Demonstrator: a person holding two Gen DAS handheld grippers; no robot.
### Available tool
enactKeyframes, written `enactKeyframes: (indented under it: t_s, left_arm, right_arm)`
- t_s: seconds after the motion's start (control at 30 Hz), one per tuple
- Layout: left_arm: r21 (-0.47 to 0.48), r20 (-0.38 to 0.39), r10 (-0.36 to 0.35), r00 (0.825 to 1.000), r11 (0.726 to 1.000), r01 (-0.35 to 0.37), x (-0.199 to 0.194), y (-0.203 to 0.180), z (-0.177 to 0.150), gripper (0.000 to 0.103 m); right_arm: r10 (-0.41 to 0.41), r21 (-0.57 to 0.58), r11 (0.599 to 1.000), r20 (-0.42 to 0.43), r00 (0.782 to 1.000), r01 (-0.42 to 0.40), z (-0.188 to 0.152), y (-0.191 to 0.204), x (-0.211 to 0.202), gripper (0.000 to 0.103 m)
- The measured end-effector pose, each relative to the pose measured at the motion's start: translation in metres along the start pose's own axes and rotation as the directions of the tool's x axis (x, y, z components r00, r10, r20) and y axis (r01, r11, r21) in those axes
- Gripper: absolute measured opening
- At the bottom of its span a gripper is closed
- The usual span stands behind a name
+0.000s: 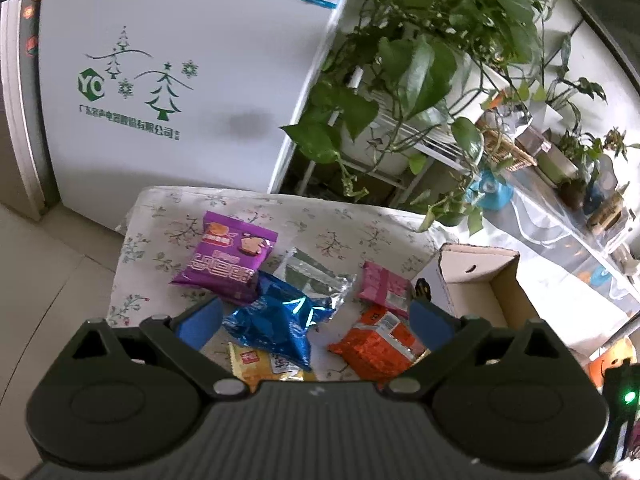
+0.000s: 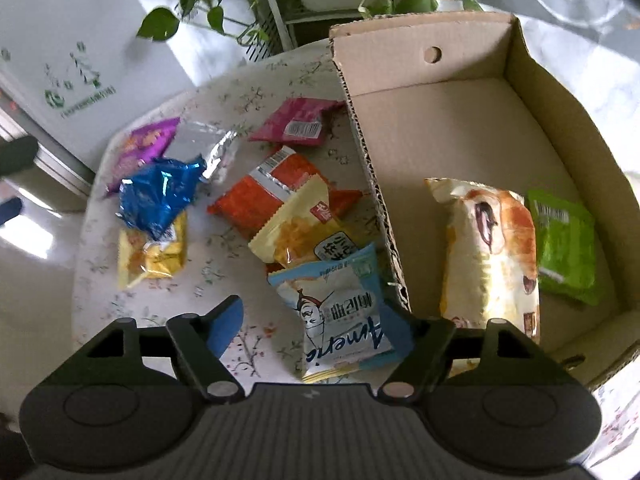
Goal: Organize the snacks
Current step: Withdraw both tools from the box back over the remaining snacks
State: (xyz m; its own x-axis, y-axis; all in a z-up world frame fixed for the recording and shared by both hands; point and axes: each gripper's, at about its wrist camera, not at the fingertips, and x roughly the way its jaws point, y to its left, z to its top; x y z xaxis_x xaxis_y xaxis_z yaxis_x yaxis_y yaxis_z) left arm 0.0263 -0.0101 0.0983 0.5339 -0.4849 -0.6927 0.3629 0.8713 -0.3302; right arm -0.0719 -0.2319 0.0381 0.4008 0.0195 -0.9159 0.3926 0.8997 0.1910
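Packets lie loose on the tabletop; the pale blue packet, low in the frame, looks light, soft and slippery. My right hand-held gripper is half open around it, the left hand-held gripper wide, both empty. I would pinch its sealed edge.

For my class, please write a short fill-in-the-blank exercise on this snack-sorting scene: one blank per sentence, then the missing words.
1. The cardboard box already holds ____ snack packets.
2. Beside the cream bread packet in the box lies a ____ packet.
3. The blue foil packet partly covers a ____ packet on the floral tablecloth.
4. The jaws of the right gripper stand ____ around the light blue packet.

Missing words: two; green; yellow; open
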Motion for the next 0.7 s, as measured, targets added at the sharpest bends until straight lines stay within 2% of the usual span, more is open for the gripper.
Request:
enactKeyframes:
  t_s: [0.2, 0.27, 0.3, 0.37, 0.43, 0.53, 0.6, 0.7]
  left_arm:
    - [-0.013, 0.005, 0.021, 1.000, 1.000, -0.021, -0.004, 0.015, 0.001, 0.099]
    - [-0.020, 0.005, 0.029, 1.000, 0.999, -0.029, -0.005, 0.020, 0.001, 0.099]
    - [-0.025, 0.006, 0.033, 0.999, 0.999, -0.033, -0.005, 0.023, 0.002, 0.099]
    - [-0.032, 0.007, 0.039, 0.999, 0.999, -0.038, -0.006, 0.028, 0.002, 0.099]
    - [-0.036, 0.007, 0.042, 0.999, 0.998, -0.041, -0.007, 0.032, 0.002, 0.099]
    - [-0.044, 0.000, 0.037, 0.999, 0.998, -0.037, -0.008, 0.037, 0.002, 0.099]
    - [-0.050, -0.004, 0.036, 0.999, 0.998, -0.037, -0.009, 0.040, 0.002, 0.099]
    - [-0.046, -0.010, 0.041, 0.999, 0.998, -0.041, -0.008, 0.042, 0.002, 0.099]
  right_arm:
    - [-0.144, -0.147, 0.978, 0.051, 0.988, 0.150, -0.003, 0.026, 0.014, 0.085]
    - [-0.162, -0.174, 0.970, 0.050, 0.986, 0.168, -0.004, 0.032, 0.020, 0.083]
    - [-0.150, -0.172, 0.973, 0.029, 0.988, 0.153, -0.003, 0.032, 0.023, 0.080]
    - [-0.086, -0.137, 0.987, -0.035, 0.996, 0.081, -0.003, 0.032, 0.028, 0.080]
    - [-0.027, -0.126, 0.992, -0.055, 0.998, 0.020, -0.003, 0.033, 0.026, 0.080]
    - [0.113, -0.073, 0.990, -0.076, 0.991, -0.119, 0.001, 0.026, 0.018, 0.079]
    - [0.108, -0.065, 0.992, -0.056, 0.993, -0.111, 0.003, 0.023, 0.014, 0.079]
    - [-0.001, -0.115, 0.993, -0.010, 1.000, -0.001, 0.004, 0.023, 0.012, 0.080]
